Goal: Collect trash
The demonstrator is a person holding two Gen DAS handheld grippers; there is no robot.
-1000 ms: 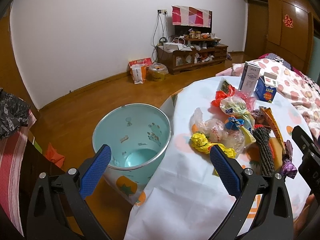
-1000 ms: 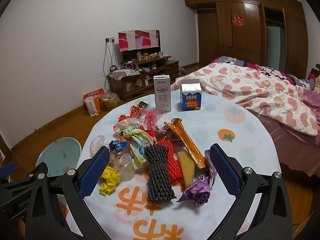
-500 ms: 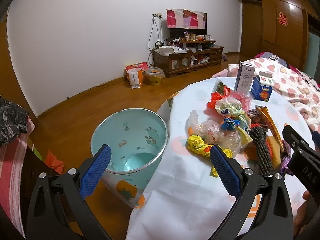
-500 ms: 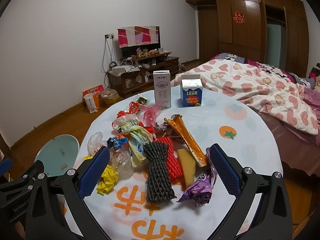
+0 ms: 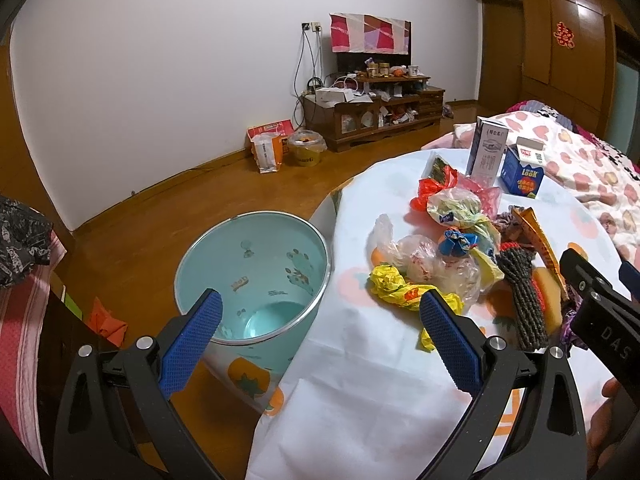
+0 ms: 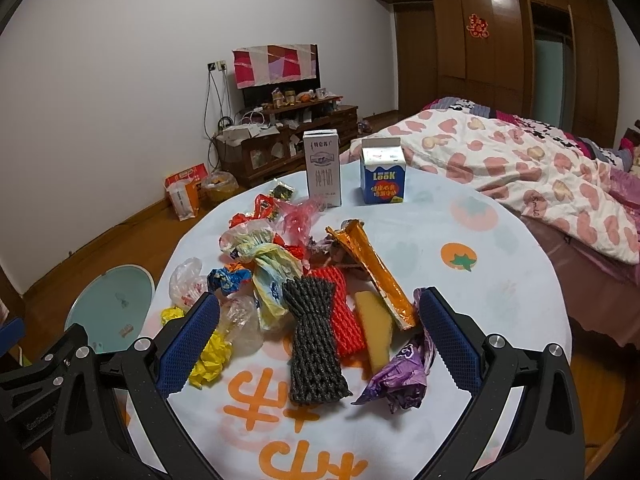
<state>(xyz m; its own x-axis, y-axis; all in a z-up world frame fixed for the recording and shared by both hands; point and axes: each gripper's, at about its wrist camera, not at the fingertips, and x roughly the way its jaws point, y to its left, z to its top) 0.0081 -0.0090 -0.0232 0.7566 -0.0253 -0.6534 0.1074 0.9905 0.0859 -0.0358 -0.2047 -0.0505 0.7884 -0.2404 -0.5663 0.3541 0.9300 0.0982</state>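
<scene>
Both the left gripper [image 5: 318,334] and the right gripper [image 6: 319,334] are held wide open and empty. Light, crumpled wrappers [image 6: 304,288] are heaped mid-counter [image 6: 500,300], right of the bin [image 5: 252,276]; the grey foam netting [image 6: 314,344], judged soft and springy, is best pinched across its middle.

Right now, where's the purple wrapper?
In the right wrist view the purple wrapper lies on the table's near edge, right of the grey foam net, just below the yellow sponge.
</scene>
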